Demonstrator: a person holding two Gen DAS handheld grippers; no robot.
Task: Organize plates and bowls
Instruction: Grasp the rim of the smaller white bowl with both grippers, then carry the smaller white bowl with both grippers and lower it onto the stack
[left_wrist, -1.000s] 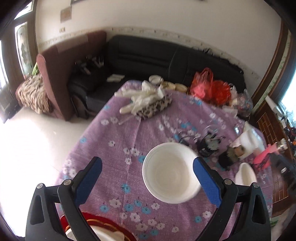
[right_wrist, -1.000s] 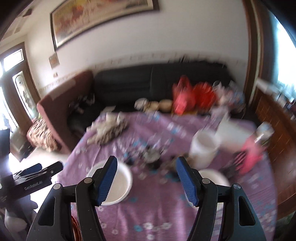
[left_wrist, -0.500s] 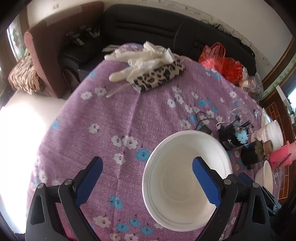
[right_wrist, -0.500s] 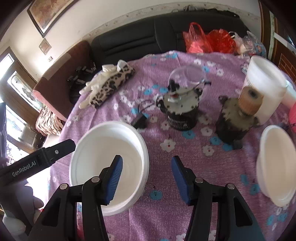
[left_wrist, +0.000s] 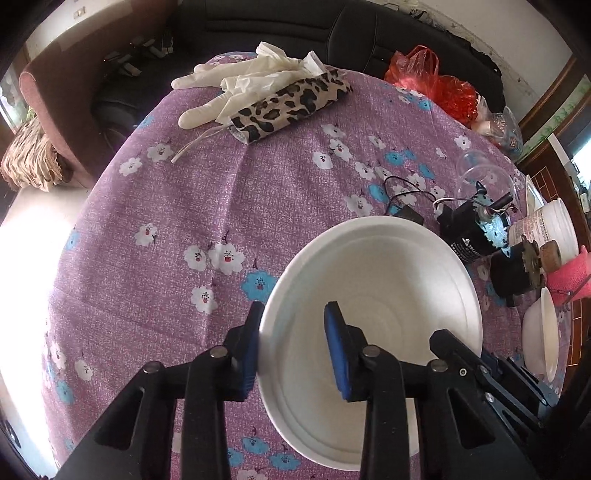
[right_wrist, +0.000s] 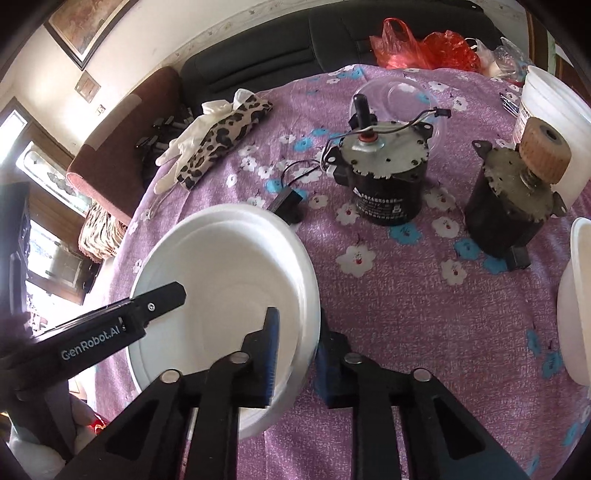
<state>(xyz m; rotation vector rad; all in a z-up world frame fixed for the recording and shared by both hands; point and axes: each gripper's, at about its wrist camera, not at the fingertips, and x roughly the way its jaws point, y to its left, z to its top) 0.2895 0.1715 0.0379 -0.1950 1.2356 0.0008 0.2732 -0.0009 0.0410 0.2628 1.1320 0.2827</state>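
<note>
Closed in from wide apart half a second ago: both pairs of fingers, now down on opposite sides of the big white bowl on the purple flowered desk. Left gripper clamped on the bowl's left wall, one blue pad outside, one inside. Right gripper likewise pinched over the right wall, inner pad in the basin, outer pad against the outside. Bowl sitting near the desk's front edge, just beside a small black plug and close to two black motors at its far right. Second white bowl resting well apart at the right edge, likely the stacking partner, though not certain.

Judged the step in hand: a two-sided lift of the bowl. Best done by raising both sides together and level, since thin foam-like walls probably flex or crack under uneven pull. Worth keeping the pinch light and straight up, clearing the plug and its wire before any sideways travel. Also worth steering wide of the motors and the white tub beyond them. Leopard-print pouch and pale gloves at the far end out of the way.
</note>
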